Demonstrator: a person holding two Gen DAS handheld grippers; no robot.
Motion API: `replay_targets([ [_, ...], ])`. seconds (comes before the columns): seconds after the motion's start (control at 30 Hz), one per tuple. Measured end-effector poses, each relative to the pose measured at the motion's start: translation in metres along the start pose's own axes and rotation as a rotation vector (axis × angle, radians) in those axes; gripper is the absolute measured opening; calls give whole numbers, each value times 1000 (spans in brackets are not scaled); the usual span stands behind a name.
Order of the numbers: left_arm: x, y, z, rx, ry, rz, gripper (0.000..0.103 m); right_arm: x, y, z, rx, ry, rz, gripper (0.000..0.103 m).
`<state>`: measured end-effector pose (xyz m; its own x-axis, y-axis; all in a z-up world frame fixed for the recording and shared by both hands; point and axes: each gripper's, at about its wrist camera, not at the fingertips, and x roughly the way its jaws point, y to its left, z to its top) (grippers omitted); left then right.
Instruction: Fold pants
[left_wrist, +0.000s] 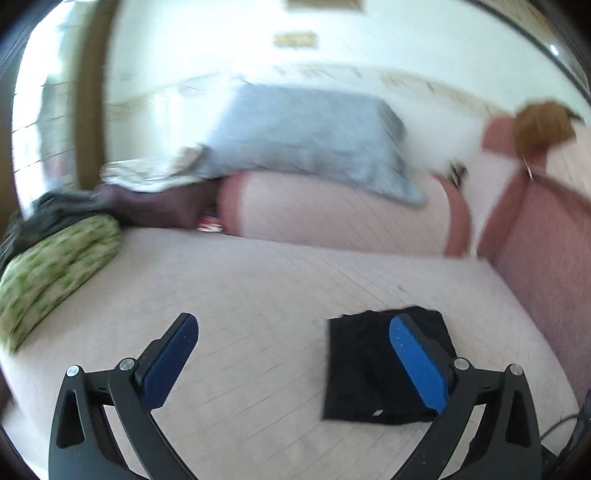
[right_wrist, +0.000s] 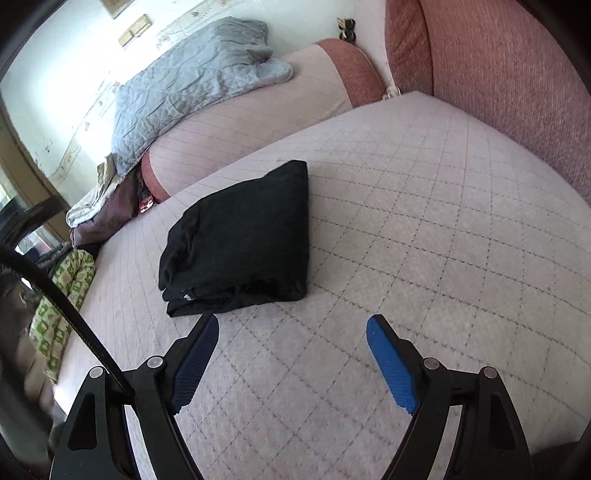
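The black pants (right_wrist: 240, 236) lie folded into a compact rectangle on the pale quilted mattress (right_wrist: 424, 221). In the left wrist view the pants (left_wrist: 362, 373) sit low on the right, partly behind the right finger. My left gripper (left_wrist: 295, 354) is open and empty, above the mattress to the left of the pants; this view is motion-blurred. My right gripper (right_wrist: 291, 354) is open and empty, just in front of the pants' near edge and apart from them.
A pink bolster (right_wrist: 258, 110) with a grey quilted blanket (right_wrist: 192, 85) lies at the far side. A reddish upholstered headboard (right_wrist: 517, 92) borders the right. A green patterned pillow (left_wrist: 48, 273) and dark clothes (left_wrist: 55, 214) lie at the left. A black cable (right_wrist: 62, 314) crosses the right wrist view's left.
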<state>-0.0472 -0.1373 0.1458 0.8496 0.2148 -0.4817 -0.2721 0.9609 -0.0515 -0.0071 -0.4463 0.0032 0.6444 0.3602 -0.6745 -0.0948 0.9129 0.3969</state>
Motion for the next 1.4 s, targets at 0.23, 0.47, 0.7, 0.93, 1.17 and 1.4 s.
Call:
replay_targets([
  [0.23,-5,19,-50,12,93,59,103,-24,36,-29,-172,-66,-54,88],
  [0.47,22,7,-90,127,220,63,103,-19,38,-48,-185,-29,-86,88],
  [0.7,22,-11,-103,144,263,-7,103,-9,41,-50,-207,-19,-132,88],
  [0.93,28,-23,-114,169,313,-55,103,-4,38,-49,-220,-21,-220,90],
  [1.17,42,-21,-120,130,389,-90,103,3,34,-48,-205,10,-209,90],
  [1.4,51,-16,-125,86,447,-104,103,6,35,-49,-204,21,-202,91],
])
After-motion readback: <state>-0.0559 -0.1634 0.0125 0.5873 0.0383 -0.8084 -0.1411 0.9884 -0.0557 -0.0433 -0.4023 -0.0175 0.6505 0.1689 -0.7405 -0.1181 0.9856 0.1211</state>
